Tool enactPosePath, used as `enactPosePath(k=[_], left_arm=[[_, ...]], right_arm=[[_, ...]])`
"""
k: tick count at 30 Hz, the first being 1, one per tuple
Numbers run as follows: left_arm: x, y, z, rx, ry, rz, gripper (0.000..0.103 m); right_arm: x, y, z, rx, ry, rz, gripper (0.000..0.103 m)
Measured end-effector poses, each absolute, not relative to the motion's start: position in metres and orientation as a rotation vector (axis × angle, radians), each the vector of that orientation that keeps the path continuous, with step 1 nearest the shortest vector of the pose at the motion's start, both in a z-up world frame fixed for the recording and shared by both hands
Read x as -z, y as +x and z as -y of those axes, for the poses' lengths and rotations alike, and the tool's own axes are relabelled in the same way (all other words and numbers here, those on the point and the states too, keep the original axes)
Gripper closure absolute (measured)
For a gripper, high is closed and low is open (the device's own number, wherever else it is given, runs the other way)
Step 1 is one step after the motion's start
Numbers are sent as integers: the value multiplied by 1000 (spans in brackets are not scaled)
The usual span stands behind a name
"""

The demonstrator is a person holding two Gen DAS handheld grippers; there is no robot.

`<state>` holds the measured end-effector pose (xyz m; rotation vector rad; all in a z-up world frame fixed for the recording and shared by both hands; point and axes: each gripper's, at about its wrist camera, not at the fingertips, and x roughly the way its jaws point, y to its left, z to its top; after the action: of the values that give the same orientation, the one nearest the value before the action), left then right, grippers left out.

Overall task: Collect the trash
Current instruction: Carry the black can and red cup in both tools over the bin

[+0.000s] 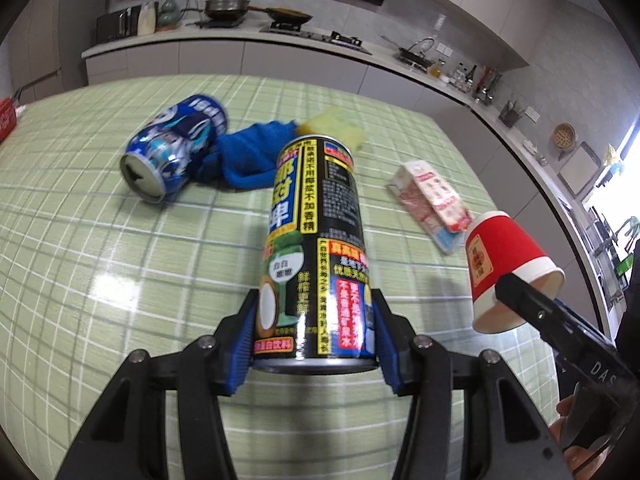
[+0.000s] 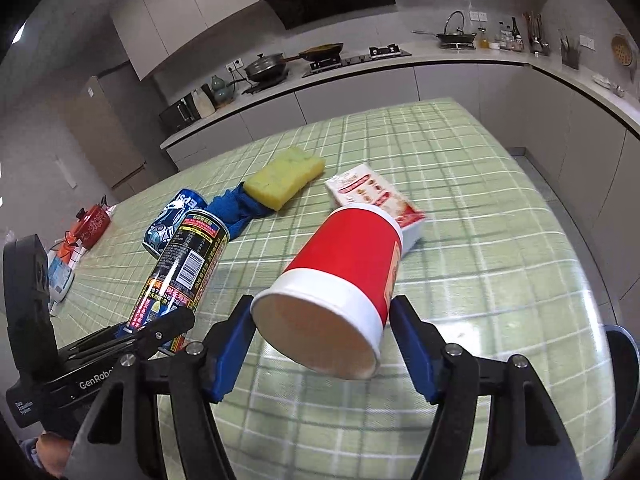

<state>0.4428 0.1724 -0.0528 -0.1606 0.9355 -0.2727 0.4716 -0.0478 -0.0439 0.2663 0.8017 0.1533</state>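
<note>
My left gripper [image 1: 314, 334] is shut on a tall black and yellow drink can [image 1: 316, 248] and holds it above the green checked table [image 1: 100, 264]. The can also shows in the right wrist view [image 2: 182, 270]. My right gripper [image 2: 322, 334] is shut on a red and white paper cup [image 2: 340, 284], tilted with its mouth toward the camera; the cup also shows in the left wrist view [image 1: 506, 268]. A crushed blue Pepsi can [image 1: 176, 148] lies on its side on the table. A red and white wrapper [image 1: 434, 204] lies further right.
A blue cloth [image 1: 248, 156] and a yellow sponge [image 2: 284, 176] lie at mid table. A red pot [image 2: 92, 220] and a white item stand at the table's left edge. A kitchen counter with pans runs behind.
</note>
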Motion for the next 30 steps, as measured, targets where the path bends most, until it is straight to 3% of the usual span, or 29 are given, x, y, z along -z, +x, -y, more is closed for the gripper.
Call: enactPosePath(k=[19,30], left_arm=[[43,385,-35,465,-80,-911,50],[39,331,95,609,-25,-917,50]], right_arm=[[26,345,226,102,349,-744,33],[67,274,367,233,425,-816,33]])
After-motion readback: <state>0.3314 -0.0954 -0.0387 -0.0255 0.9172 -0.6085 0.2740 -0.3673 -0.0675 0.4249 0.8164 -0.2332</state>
